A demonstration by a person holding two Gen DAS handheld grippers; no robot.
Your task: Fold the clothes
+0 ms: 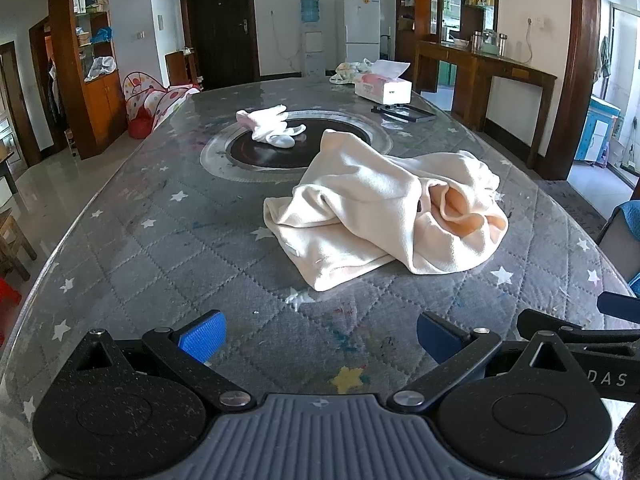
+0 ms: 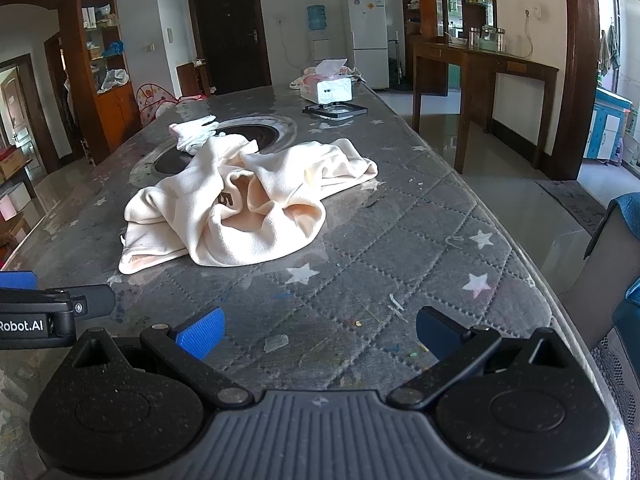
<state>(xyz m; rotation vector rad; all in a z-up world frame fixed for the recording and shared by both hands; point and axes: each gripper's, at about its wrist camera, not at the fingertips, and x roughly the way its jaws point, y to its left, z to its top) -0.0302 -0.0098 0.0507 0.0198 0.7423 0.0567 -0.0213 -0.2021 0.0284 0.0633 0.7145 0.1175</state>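
A crumpled cream garment (image 1: pixel 384 208) (image 2: pixel 244 204) lies in a heap on the grey quilted star-patterned table cover (image 1: pixel 160 248) (image 2: pixel 400 248). A small white and pink garment (image 1: pixel 270 126) (image 2: pixel 194 132) rests farther back on the dark round inset. My left gripper (image 1: pixel 320 338) hovers near the table's front edge, open, blue pads wide apart, nothing between them, well short of the cream garment. My right gripper (image 2: pixel 320 334) is open too, empty, to the right of the left one and nearer than the heap. The left view shows the right gripper's black arm at its right edge.
A tissue box (image 1: pixel 383 87) (image 2: pixel 327 89) and a black frame (image 1: pixel 402 113) (image 2: pixel 335 111) sit at the table's far end. The table's right edge (image 2: pixel 516 248) drops to a tiled floor. A wooden side table (image 2: pixel 480 80), fridge and shelves stand beyond.
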